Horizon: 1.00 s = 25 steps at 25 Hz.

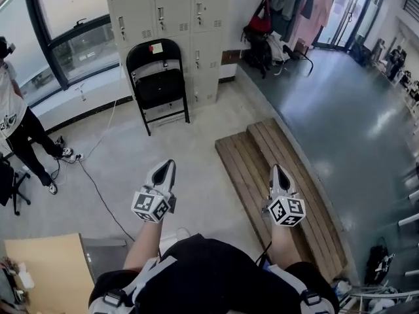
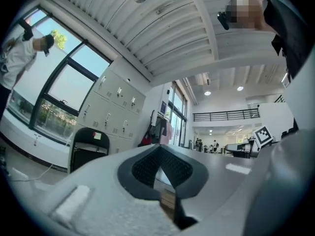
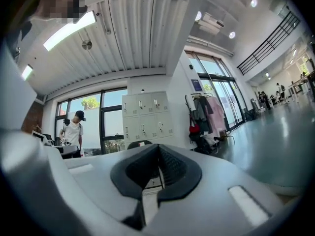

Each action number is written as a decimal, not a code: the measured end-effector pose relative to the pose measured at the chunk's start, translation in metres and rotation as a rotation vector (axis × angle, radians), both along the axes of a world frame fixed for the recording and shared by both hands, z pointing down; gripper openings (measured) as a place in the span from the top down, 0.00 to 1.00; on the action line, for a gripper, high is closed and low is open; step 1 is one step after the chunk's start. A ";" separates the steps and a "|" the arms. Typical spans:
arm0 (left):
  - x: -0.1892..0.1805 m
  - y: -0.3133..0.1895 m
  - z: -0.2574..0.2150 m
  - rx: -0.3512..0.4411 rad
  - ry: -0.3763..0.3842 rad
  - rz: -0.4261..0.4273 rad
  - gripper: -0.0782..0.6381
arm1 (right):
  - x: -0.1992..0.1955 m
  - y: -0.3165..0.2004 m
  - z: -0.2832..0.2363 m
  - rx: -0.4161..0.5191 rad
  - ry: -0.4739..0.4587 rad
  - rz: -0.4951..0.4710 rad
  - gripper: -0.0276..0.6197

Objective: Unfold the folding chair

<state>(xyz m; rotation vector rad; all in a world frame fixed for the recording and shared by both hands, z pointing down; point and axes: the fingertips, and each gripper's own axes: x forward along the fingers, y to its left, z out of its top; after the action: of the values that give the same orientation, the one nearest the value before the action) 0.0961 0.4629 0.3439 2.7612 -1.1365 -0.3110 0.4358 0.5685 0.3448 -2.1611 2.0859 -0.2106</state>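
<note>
A black folding chair (image 1: 157, 84) leans folded against the beige lockers (image 1: 171, 18) across the floor; it also shows in the left gripper view (image 2: 88, 149), and just its top shows above the jaws in the right gripper view (image 3: 139, 144). My left gripper (image 1: 169, 165) is shut and holds nothing, pointing toward the chair from well short of it. My right gripper (image 1: 279, 170) is shut too, empty, held level beside the left one, over the wooden platform's near part. Both are far from the chair.
A low wooden platform (image 1: 262, 175) lies to the right. A person (image 1: 19, 123) stands at the left by the windows, with a cable (image 1: 98, 188) trailing over the floor. A clothes rack and bags (image 1: 281, 18) stand at the back. A cardboard sheet (image 1: 46, 267) lies near left.
</note>
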 end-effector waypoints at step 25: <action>-0.226 -0.080 0.012 0.013 -0.026 -0.373 0.89 | -0.254 -0.209 -0.007 0.014 0.030 -0.438 0.95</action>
<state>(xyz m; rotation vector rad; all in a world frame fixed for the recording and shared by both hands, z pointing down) -0.1298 0.3833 0.3560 2.5562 -1.6601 -0.3222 0.1815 0.3596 0.3379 -1.6802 2.5436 -0.2051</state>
